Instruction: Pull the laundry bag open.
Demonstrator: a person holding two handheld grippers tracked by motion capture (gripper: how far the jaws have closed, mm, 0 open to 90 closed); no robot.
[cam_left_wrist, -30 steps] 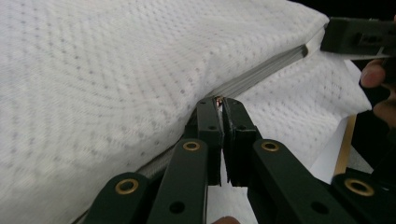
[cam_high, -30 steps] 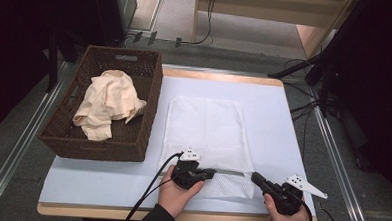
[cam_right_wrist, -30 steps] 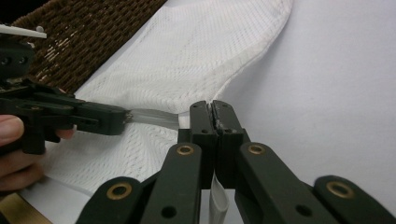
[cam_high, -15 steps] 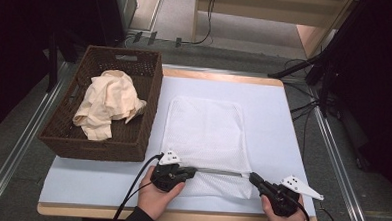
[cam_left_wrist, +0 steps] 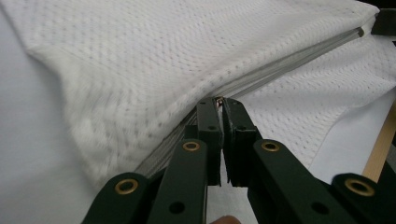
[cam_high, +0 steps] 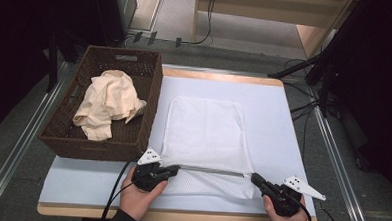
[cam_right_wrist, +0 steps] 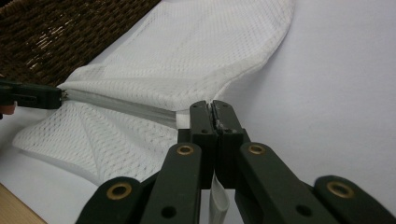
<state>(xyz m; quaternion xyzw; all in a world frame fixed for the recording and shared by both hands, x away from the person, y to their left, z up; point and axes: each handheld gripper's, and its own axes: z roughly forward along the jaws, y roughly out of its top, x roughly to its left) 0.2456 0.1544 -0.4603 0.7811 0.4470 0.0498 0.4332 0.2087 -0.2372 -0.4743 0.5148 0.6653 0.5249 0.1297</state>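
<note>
The desk (cam_high: 105,186), covered in a pale sheet, carries a brown wicker basket (cam_high: 149,103) at its left and a white mesh laundry bag (cam_high: 203,131) lying flat in the middle, its zipped mouth toward the person. The bag sits just beside the basket's right wall.

The step in hand looks like opening the bag's zipper (cam_high: 211,170), which runs taut along the near edge. The left tongs (cam_high: 174,168) are pinched together on the zipper's left end, apparently on the pull, though the pull itself is too small to make out. In the left gripper view these tongs (cam_left_wrist: 219,100) sit right where the zipper (cam_left_wrist: 289,60) parts the mesh. The right tongs (cam_high: 255,178) are clamped on the bag's near right corner, holding it down; the right gripper view shows them (cam_right_wrist: 211,103) closed on the fabric edge, a white tab hanging below.

The next move probably calls for the right tongs to keep the corner anchored while the left ones draw along the zipper line, low and straight, so the mesh does not bunch up.

A crumpled cream cloth (cam_high: 109,104) lies in the basket, likely meant for the bag. The basket wall stands close to the left hand (cam_high: 140,198) and could crowd its travel; loose mesh may also snag in the zipper.
</note>
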